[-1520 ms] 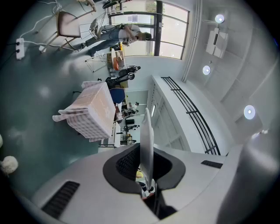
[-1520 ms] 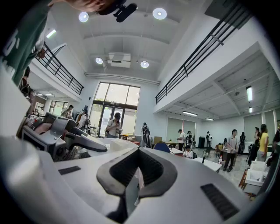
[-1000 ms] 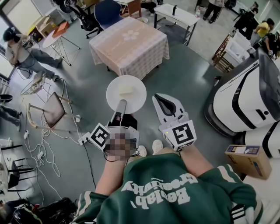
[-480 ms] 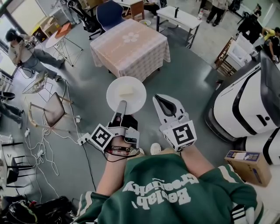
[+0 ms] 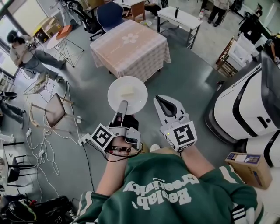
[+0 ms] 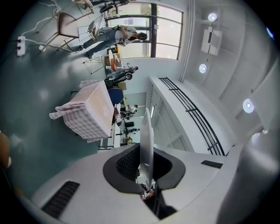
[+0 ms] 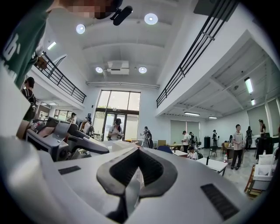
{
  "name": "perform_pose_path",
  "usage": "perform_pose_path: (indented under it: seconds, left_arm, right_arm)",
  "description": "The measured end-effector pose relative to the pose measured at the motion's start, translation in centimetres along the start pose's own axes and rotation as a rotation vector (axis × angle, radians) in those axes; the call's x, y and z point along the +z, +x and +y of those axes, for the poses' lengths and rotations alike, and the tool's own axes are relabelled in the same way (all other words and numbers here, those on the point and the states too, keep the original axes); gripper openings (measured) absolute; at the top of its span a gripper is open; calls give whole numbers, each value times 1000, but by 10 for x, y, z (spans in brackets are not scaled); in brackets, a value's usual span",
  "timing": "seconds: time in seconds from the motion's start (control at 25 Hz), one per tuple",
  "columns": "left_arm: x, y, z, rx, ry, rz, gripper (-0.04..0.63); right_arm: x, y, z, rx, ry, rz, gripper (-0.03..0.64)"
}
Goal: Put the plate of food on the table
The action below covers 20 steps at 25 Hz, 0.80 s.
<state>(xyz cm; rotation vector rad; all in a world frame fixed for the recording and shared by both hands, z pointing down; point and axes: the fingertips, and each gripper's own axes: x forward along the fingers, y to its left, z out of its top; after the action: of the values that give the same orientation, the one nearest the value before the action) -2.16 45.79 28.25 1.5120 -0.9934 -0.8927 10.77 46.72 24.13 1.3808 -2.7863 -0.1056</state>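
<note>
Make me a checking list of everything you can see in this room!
surface: table under a pale cloth, ahead; plate not on it yet.
job's things: white plate with a pale piece of food, held above the floor.
clutter: wooden-legged chair, cardboard box on the floor.
grippers: left gripper shut on the plate's rim; right gripper shut, nothing in it.
cables: white cables loose on the floor at left.
surroundings: blue chair, white machine, a person at left.
</note>
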Motion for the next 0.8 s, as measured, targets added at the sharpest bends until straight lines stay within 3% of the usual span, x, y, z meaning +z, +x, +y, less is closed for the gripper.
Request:
perform_pose_path:
  seconds: [0.52,0.8]
  left_arm:
    - [4,28,18,-14,0,10,26]
    - [33,71,29,-26,-3,4,26]
  right_arm:
    - [-18,20,-18,-5,-1,-10,15]
    - [-25,64,-39,-6,-13,-4,15]
